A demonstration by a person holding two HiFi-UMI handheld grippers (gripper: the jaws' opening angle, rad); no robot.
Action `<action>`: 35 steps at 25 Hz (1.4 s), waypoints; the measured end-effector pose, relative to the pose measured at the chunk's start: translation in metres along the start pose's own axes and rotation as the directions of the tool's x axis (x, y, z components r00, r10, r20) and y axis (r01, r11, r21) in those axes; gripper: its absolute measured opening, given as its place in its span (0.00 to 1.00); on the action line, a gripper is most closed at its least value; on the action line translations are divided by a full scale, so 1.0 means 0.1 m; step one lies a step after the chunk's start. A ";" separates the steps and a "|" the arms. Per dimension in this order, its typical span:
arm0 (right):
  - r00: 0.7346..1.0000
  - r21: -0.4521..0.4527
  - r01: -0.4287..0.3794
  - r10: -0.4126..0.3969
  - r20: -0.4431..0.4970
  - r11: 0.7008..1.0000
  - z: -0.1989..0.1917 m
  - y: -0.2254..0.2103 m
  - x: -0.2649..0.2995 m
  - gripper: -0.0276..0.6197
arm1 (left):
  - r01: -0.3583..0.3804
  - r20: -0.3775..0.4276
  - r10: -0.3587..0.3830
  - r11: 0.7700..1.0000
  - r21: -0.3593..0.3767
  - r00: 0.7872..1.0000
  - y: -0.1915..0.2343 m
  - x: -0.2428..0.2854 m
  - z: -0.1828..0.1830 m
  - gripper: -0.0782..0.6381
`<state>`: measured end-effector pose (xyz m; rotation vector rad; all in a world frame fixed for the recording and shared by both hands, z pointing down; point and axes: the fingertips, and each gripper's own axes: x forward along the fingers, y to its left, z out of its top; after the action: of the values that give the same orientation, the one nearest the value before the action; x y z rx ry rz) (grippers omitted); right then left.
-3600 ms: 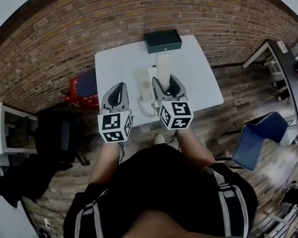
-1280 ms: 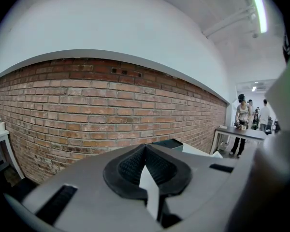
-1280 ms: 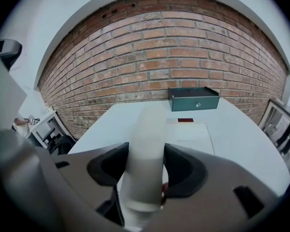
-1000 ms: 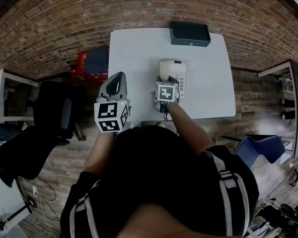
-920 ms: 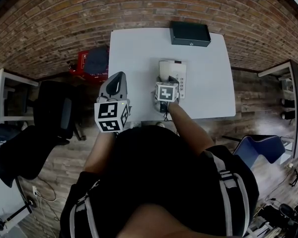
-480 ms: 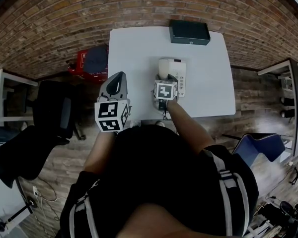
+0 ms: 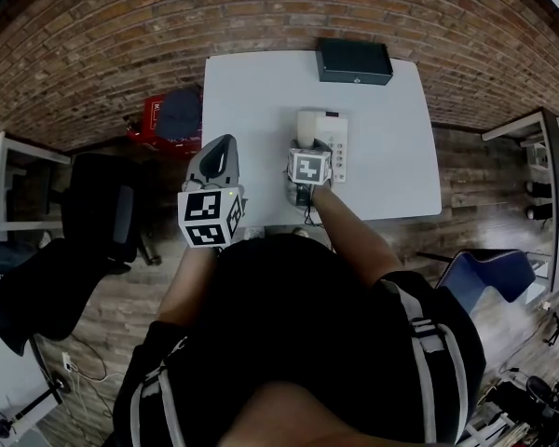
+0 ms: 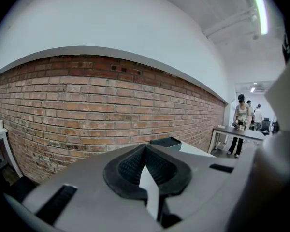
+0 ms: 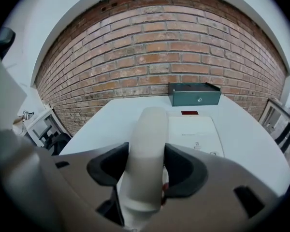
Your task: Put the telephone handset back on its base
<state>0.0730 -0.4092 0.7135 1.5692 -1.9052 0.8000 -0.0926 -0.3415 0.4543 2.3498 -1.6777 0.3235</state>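
The off-white plastic telephone handset is shown clamped by the right gripper only in that gripper's view; the left gripper is seen closed, empty.

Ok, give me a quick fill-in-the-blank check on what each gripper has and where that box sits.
1. The right gripper has its jaws clamped on the white plastic telephone ____.
2. The left gripper has its jaws together, holding ____.
3. The dark green rectangular box sits at the edge of the white table nearest the wall, which is built of ____.
Missing words: handset; nothing; brick.
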 end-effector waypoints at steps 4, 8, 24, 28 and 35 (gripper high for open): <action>0.997 -0.015 -0.039 0.040 0.064 0.999 0.14 0.05 -0.15 0.39 | 0.012 0.002 -0.012 1.000 -0.001 1.000 -0.04 0.02 -0.01 0.10; 0.974 -0.066 -0.069 0.082 0.213 0.995 0.41 0.11 -0.35 0.41 | 0.033 0.002 -0.033 0.999 -0.007 0.999 -0.08 0.06 -0.01 0.10; 0.790 0.003 0.043 -0.036 0.612 0.999 1.59 -0.39 -2.04 0.04 | 0.186 0.012 -0.187 0.982 0.022 0.982 -0.52 0.38 0.10 0.10; 0.713 0.020 0.060 -0.056 0.699 0.998 1.70 -0.45 -2.50 0.04 | 0.212 0.020 -0.212 0.977 0.024 0.977 -0.60 0.42 0.13 0.10; 0.646 0.020 0.153 -0.115 0.754 0.988 1.70 -0.61 -2.90 0.04 | 0.247 0.044 -0.248 0.969 0.027 0.968 -0.72 0.49 0.19 0.10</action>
<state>0.1781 -0.3505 0.3939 2.2077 -2.2701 -0.0246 -0.0085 -0.3688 0.4466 2.5643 -1.3832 0.2422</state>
